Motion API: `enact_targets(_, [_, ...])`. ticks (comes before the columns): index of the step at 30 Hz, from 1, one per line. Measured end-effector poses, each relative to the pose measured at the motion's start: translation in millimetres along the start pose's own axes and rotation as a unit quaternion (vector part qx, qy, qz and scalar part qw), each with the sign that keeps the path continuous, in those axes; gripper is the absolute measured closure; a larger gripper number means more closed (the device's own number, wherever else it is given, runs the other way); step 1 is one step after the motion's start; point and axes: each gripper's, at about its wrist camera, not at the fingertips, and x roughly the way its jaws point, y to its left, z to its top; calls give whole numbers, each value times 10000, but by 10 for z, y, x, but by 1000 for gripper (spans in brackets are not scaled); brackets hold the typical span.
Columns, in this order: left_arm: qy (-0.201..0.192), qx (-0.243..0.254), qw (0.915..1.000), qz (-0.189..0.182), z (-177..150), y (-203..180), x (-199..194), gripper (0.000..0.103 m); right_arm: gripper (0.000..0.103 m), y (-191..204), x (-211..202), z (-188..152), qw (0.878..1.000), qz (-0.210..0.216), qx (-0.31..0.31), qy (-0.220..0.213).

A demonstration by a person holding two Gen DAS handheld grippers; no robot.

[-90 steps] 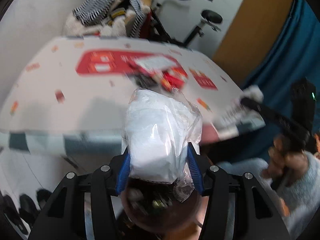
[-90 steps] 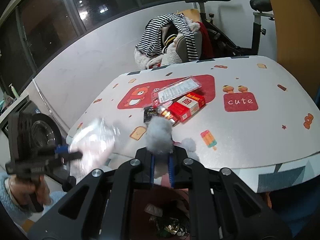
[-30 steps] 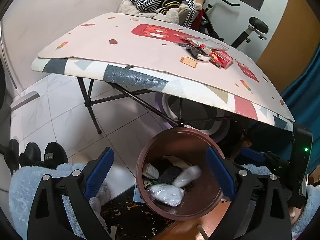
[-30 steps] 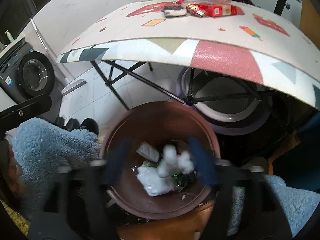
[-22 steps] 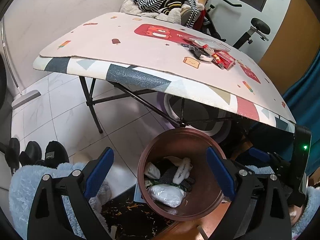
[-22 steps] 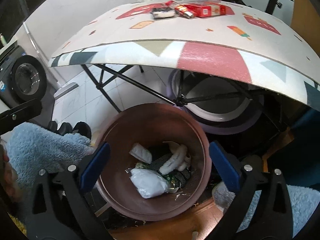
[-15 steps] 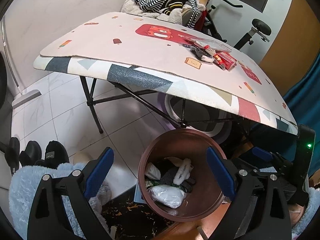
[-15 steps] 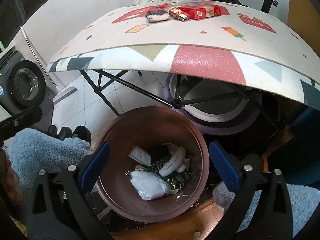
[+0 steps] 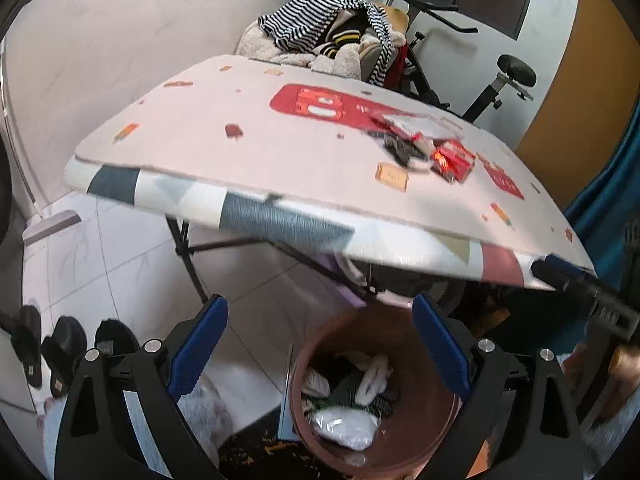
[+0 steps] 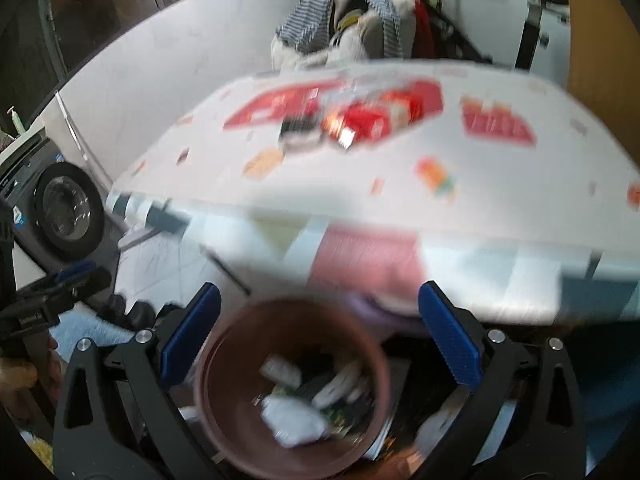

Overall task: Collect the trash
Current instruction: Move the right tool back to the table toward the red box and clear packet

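A brown round bin [image 9: 416, 420] [image 10: 236, 412] stands on the floor under the table's near edge, with a white plastic bag [image 9: 344, 428] [image 10: 296, 424] and white wads inside. My left gripper [image 9: 318, 344] hangs open above and left of the bin, nothing between its blue pads. My right gripper [image 10: 318, 334] is open and empty over the bin's far rim; that view is blurred. On the patterned table [image 9: 280, 160] [image 10: 500, 208] lie a red packet [image 9: 454, 158] [image 10: 368, 122], a clear wrapper [image 9: 420, 122] and a dark item [image 9: 400, 148] [image 10: 298, 132].
Table legs [image 9: 188, 248] cross in front of the bin. Dark slippers [image 9: 64, 348] sit on the tiled floor at left. A chair heaped with striped clothes [image 9: 320, 36] and an exercise bike [image 9: 500, 80] stand behind the table. A washing machine [image 10: 68, 212] is at left.
Both grippers have lifted and tilted up from the bin toward the table; the bin now sits low in both views. The white wad that was falling has settled in the bin.
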Motion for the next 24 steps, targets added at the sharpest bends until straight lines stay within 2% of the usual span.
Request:
enact_targets(2, [-68,-64,9999,-44,135,21,24,12,6,-116,21,233,9999,-65,-107,-69])
enact_targets(8, [-238,-391,9988,-172,400,77,82,12,6,-387,263,874,9935,-853,-670,-335])
enact_targets(14, [-108,-494,9986,-185,438,115,199,12,6,-492,813,1265,9890,-959,-1115,155])
enact_targets(19, [-22,-510,9985,-172,429,130,280,12,6,-417,1174,1424,9821,-929,-1546,543])
enact_targets(24, [80,-430,9988,-239,386,76,349,12,6,-451,1377,1545,9814,-937,-1509,726])
